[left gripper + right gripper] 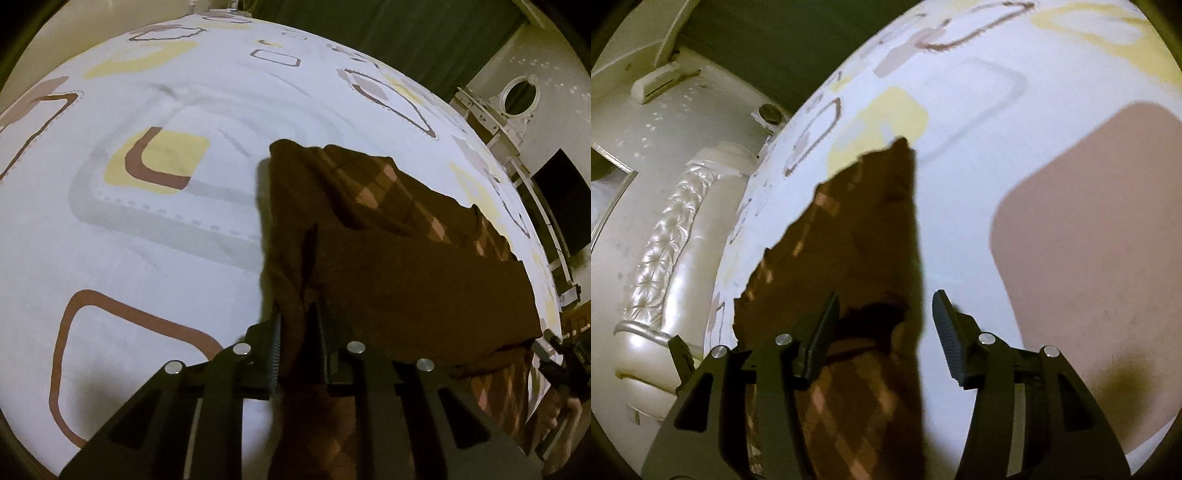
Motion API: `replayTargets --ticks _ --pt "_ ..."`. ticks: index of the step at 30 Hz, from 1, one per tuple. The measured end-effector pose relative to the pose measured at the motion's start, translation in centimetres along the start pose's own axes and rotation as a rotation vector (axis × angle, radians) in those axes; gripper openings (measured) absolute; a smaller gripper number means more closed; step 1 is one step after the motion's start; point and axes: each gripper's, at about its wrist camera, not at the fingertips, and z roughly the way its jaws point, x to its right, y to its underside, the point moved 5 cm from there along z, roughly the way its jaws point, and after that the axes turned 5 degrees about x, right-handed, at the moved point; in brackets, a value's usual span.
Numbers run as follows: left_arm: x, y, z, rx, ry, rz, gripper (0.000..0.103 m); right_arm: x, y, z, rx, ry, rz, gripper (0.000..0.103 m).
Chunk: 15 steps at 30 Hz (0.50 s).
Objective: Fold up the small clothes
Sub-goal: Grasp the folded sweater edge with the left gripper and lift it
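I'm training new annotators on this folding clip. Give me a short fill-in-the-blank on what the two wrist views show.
1. The left gripper has its jaws closed on the ____ garment.
2. The garment lies on a patterned ____.
3. The right gripper has its jaws ____, gripping nothing.
4. The garment's lighter pattern is made of ____ shapes.

Missing words: brown; bedsheet; open; diamond

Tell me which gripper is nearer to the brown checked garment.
Left. The left gripper is shut on a bunched edge of the brown checked garment. The right gripper hangs open over its edge, pads not pressing it.
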Motion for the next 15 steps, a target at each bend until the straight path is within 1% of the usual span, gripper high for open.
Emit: replayTargets --ticks 2,4,6,8,12,15 --pt "0.2 -0.1 -0.4 -0.004 0.017 0.008 0.018 0.6 0.3 -0.3 -0.007 0.009 -0.002 0.052" --pt "0.3 0.0 -1.1 0.002 0.024 0.023 0.023 1.2 0.6 -1.0 -0.018 0.0 -0.003 0.053" --pt "0.0 0.7 -2.5 0.011 0.033 0.039 0.027 1.7 1.2 -1.8 -0.047 -0.018 -0.008 0.054" --pt "-0.6 1.8 -3.6 0.006 0.029 0.046 0.031 2.0 2.0 -2.7 -0.08 -0.038 -0.02 0.055" --pt "-2.1 4.9 -5.5 -0.038 0.033 0.051 0.032 2.5 3.6 -4.2 -0.145 -0.084 -0.059 0.055" --pt "-2.5 7.6 -7.0 -0.084 0.06 0.068 0.032 2.6 4.9 -5.1 -0.212 -0.152 -0.053 0.055"
